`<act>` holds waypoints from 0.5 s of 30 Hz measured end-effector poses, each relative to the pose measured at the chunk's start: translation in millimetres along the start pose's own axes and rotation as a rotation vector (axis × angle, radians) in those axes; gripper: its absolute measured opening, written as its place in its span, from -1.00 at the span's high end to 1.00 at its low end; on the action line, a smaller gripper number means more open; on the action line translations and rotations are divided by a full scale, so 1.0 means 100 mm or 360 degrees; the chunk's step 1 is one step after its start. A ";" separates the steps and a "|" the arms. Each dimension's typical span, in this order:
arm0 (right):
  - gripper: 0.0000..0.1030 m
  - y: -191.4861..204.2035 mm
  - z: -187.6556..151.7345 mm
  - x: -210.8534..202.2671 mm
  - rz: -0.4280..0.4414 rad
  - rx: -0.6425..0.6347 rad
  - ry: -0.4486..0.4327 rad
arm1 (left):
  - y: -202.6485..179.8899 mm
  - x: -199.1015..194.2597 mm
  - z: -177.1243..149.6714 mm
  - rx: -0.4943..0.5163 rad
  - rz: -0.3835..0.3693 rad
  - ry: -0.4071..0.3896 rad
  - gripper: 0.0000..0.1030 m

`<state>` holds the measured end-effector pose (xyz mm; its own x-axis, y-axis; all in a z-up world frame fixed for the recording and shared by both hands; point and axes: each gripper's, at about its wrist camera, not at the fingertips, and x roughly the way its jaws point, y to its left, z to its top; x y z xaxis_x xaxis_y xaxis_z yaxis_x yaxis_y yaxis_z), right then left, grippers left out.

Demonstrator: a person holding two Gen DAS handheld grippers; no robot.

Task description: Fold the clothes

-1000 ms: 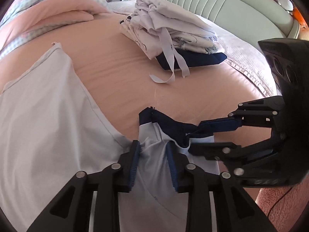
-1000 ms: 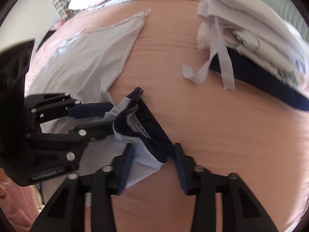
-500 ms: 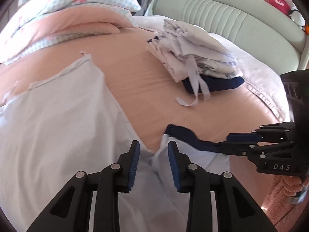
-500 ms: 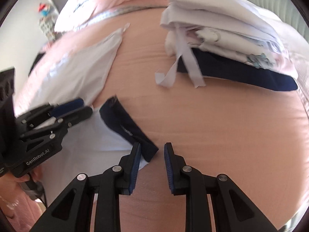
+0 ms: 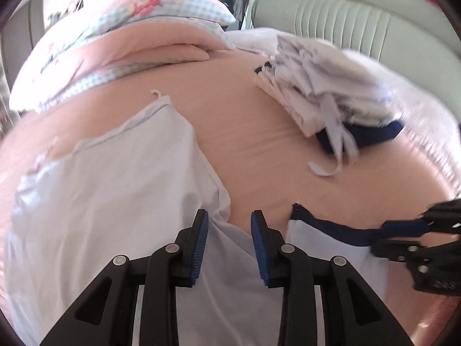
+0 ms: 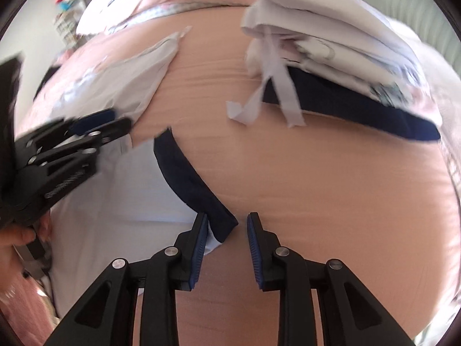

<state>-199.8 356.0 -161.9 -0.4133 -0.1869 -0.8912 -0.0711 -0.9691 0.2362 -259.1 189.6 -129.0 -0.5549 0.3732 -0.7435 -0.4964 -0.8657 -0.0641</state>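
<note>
A white garment (image 5: 115, 201) lies spread on the peach bed sheet (image 5: 259, 150). Its sleeve with a navy cuff (image 5: 331, 227) stretches flat to the right. My left gripper (image 5: 229, 230) is open over the armpit fold, with white cloth lying under and between its fingers. In the right wrist view the navy cuff (image 6: 184, 173) ends between the fingers of my right gripper (image 6: 226, 230), against the left pad. Those pads stand apart and bare sheet shows beside the cuff. The left gripper (image 6: 109, 122) shows at the left, over the white garment (image 6: 115, 201).
A stack of folded clothes (image 5: 331, 92) with dangling white straps sits at the back right on a navy piece. A pink and checked quilt (image 5: 129, 43) lies at the back left. Behind is a grey-green padded headboard (image 5: 360, 20). A hand (image 6: 17, 236) holds the left gripper.
Both grippers have drawn back from the bed. The sleeve, bunched up a second ago, now lies flat to the right. The right gripper's fingers stand closer together than a second ago.
</note>
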 end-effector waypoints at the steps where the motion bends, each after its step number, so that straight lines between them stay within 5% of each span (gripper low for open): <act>1: 0.45 -0.03 -0.02 -0.03 0.0046 0.0061 0.0006 | 0.06 -0.09 -0.03 -0.0053 -0.0054 -0.0005 0.44; 6: 0.45 -0.08 -0.20 -0.15 0.0274 0.0331 0.0033 | 0.11 -0.46 -0.44 -0.0103 -0.0345 0.0087 0.44; 8: 0.45 0.09 -0.31 -0.14 0.0302 0.0310 0.0050 | 0.00 -0.48 -0.61 -0.0034 -0.0360 0.0144 0.44; 15: 0.44 0.78 -0.52 0.00 -0.0156 -0.0402 0.0059 | -0.28 -0.55 -0.90 0.0158 -0.0246 0.0301 0.44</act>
<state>-158.4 272.4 -163.8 -0.3816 -0.0915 -0.9198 0.1215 -0.9914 0.0483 -155.0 163.3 -146.0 -0.3370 0.4215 -0.8419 -0.6341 -0.7626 -0.1279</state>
